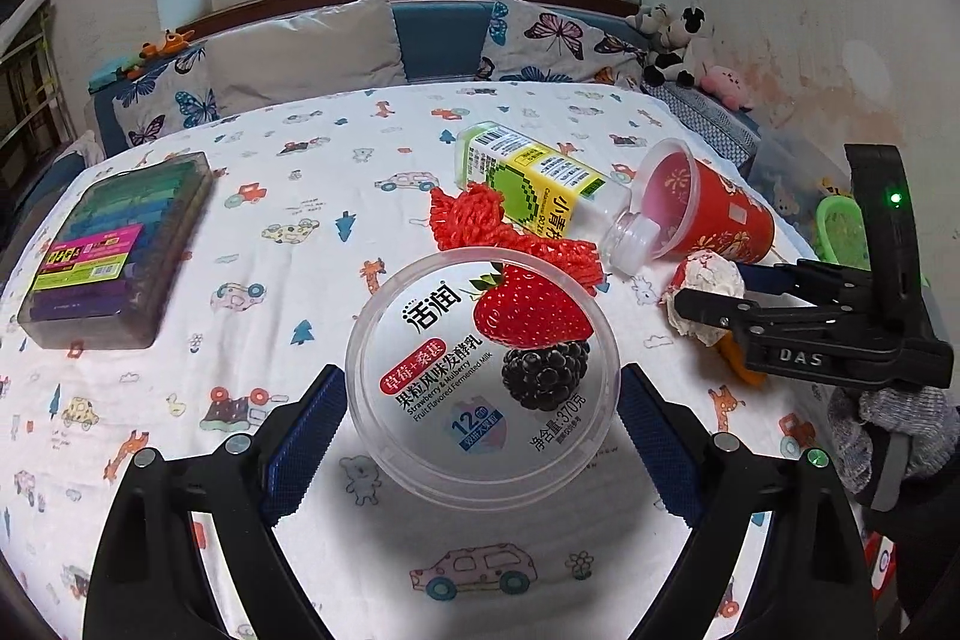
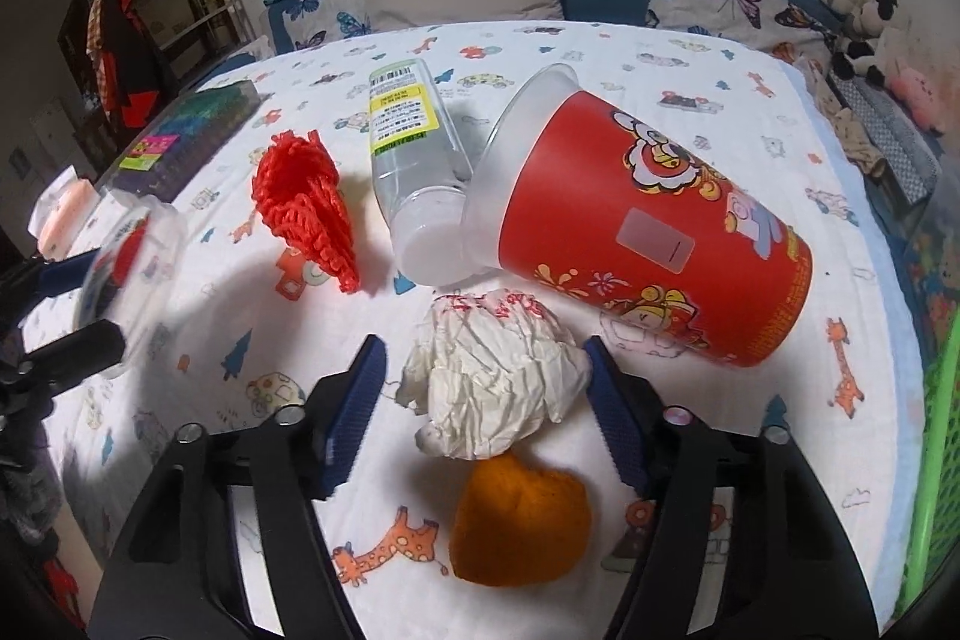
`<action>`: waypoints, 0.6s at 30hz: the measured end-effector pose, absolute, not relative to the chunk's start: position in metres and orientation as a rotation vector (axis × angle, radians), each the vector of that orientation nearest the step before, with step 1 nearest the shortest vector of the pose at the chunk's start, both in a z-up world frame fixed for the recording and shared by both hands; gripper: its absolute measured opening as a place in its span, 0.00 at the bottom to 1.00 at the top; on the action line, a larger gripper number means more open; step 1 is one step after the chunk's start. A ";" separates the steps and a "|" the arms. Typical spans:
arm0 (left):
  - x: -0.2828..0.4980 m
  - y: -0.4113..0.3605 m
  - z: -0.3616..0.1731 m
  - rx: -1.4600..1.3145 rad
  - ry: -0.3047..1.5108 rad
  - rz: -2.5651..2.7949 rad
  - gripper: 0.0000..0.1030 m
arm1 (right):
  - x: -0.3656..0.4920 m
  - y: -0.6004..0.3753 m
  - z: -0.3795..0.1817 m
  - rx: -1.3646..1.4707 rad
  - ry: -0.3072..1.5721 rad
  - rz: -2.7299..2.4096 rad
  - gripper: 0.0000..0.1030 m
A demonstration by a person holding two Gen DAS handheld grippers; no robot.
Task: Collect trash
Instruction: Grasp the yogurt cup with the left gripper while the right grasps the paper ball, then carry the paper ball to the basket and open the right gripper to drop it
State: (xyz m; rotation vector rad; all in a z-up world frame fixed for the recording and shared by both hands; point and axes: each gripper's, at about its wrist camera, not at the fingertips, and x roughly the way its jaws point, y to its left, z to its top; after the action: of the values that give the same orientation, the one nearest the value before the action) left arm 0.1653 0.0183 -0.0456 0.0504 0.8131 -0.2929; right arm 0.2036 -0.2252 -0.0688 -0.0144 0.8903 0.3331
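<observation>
Your left tool (image 1: 483,418) grips the yogurt tub (image 1: 483,376) across its width, fingers wide, lifted off the bed (image 1: 240,232). Crumpled paper wad (image 2: 489,382) sits between your right tool (image 2: 485,388) fingers, half closed; pad contact unclear. Orange peel (image 2: 519,520) at 6 o'clock, red cup (image 2: 648,226) at 1.

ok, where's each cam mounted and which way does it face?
Left wrist: on the left tongs, facing down across the table toward the sofa; own tongs grip a tub, right tongs and gloved hand at right.
Right wrist: on the right tongs, same heading; own tongs straddle a wad, left tongs at left.
Shared: tub, wad, cup, bottle.
</observation>
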 end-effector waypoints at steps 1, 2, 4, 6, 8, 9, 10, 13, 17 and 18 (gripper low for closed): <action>0.165 0.018 -0.045 0.047 0.812 -0.295 0.85 | 0.203 -0.225 -0.068 -0.015 0.889 0.337 0.56; 0.164 0.018 -0.044 0.044 0.811 -0.298 0.85 | 0.201 -0.226 -0.067 -0.010 0.887 0.343 0.56; 0.163 0.017 -0.043 0.042 0.808 -0.302 0.85 | 0.197 -0.227 -0.064 -0.013 0.875 0.341 0.54; 0.162 0.014 -0.042 0.042 0.806 -0.309 0.85 | 0.193 -0.230 -0.059 -0.006 0.860 0.347 0.54; 0.161 0.010 -0.040 0.045 0.803 -0.314 0.85 | 0.189 -0.233 -0.053 0.006 0.845 0.351 0.54; 0.160 0.009 -0.039 0.047 0.801 -0.317 0.85 | 0.186 -0.236 -0.048 0.015 0.834 0.354 0.54; 0.160 0.006 -0.038 0.049 0.799 -0.323 0.85 | 0.184 -0.238 -0.044 0.022 0.827 0.356 0.54; 0.159 -0.002 -0.035 0.052 0.795 -0.337 0.85 | 0.175 -0.247 -0.033 0.044 0.804 0.357 0.54; 0.157 -0.016 -0.032 0.063 0.794 -0.362 0.85 | 0.163 -0.263 -0.021 0.059 0.777 0.336 0.54; 0.156 -0.022 -0.031 0.070 0.790 -0.372 0.85 | 0.160 -0.267 -0.019 0.062 0.771 0.328 0.54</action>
State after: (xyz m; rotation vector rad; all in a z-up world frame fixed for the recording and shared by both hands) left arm 0.1558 -0.0216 -0.0307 0.0697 0.7899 -0.3724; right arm 0.1597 -0.2672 -0.0186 0.0621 0.7709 0.3275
